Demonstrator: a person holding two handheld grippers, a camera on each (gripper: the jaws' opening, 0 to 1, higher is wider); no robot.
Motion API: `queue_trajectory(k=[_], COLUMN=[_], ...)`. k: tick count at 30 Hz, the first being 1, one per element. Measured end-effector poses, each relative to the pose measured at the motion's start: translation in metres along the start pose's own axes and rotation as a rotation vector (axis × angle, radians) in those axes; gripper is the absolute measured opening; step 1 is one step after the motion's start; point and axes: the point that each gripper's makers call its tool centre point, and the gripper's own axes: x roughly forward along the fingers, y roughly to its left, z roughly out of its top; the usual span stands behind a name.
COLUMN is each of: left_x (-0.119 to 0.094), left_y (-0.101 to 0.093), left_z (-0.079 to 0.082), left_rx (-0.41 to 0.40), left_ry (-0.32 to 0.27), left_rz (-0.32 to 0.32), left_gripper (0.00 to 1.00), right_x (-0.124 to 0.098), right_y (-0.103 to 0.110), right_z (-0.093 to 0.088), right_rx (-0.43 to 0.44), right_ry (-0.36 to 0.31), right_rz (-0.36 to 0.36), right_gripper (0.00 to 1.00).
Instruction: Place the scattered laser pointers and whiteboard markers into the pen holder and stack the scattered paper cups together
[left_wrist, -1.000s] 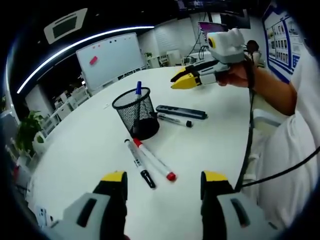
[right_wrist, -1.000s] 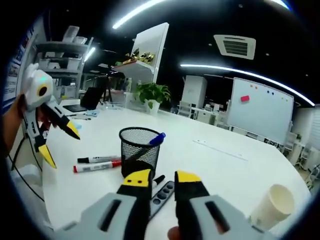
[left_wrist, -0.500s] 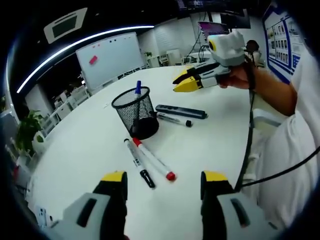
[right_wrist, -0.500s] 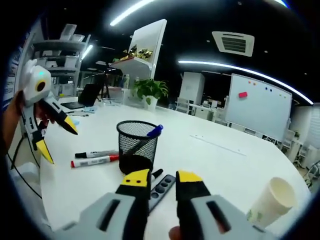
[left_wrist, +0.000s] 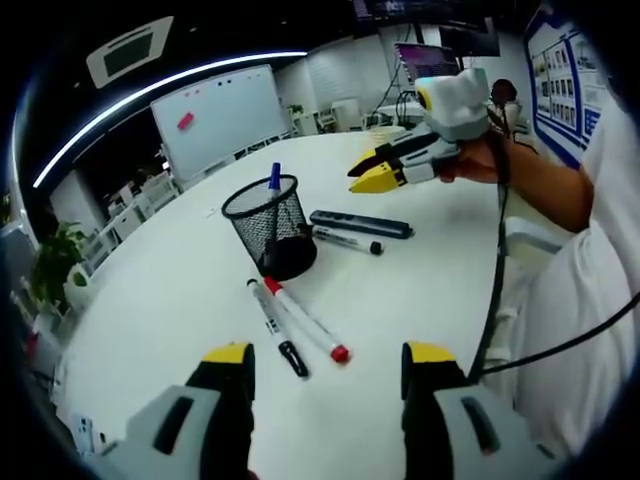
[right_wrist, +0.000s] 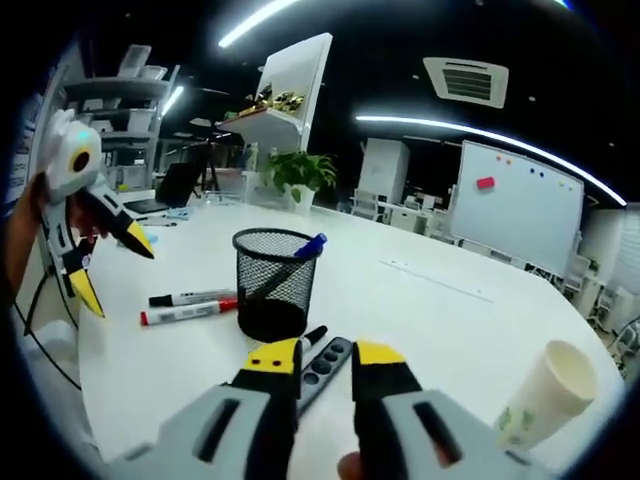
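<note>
Here the left gripper (left_wrist: 325, 365) hangs above the white surface (left_wrist: 420, 270), its yellow-tipped jaws spread wide apart and empty. Just beyond them, toward 12 o'clock in the left gripper view, a black-capped marker (left_wrist: 273, 326) and a red-capped marker (left_wrist: 306, 320) lie side by side, nearly touching. Farther along the same line stands the black mesh pen holder (left_wrist: 268, 225), upright, with a blue-capped marker (left_wrist: 275, 177) leaning inside it. At 2 o'clock from the holder a dark laser pointer (left_wrist: 361, 224) and another marker (left_wrist: 346, 240) lie close beside its base. The right gripper (left_wrist: 372, 172), held in a hand (left_wrist: 472, 160), hovers above the surface at 1 o'clock.

In the right gripper view, the right gripper (right_wrist: 325, 360) shows its jaws a narrow gap apart, holding nothing. Directly past the tips lies the laser pointer (right_wrist: 326, 361), and beyond it the pen holder (right_wrist: 272, 283). The two markers (right_wrist: 187, 306) rest at 9 o'clock from the holder. The left gripper (right_wrist: 90, 255) is raised at 9 o'clock, jaws apart. A single paper cup (right_wrist: 548, 398) lies tilted at 4 o'clock, well apart from the holder.
</note>
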Motion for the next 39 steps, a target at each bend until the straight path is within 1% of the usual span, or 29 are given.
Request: queue_trajectory(k=[11, 39], left_x=[0.001, 0.001], left_y=[0.0, 0.0], left_z=[0.0, -0.001], left_rx=[-0.001, 0.0], left_ry=[0.001, 0.003], left_rz=[-0.003, -0.005], left_gripper=[0.6, 0.6], right_x=[0.0, -0.001], right_y=[0.004, 0.009], right_z=[-0.011, -0.028], right_rx=[0.0, 0.004], right_ry=[0.029, 0.08], right_rz=[0.005, 0.01], right_gripper=[0.21, 0.22])
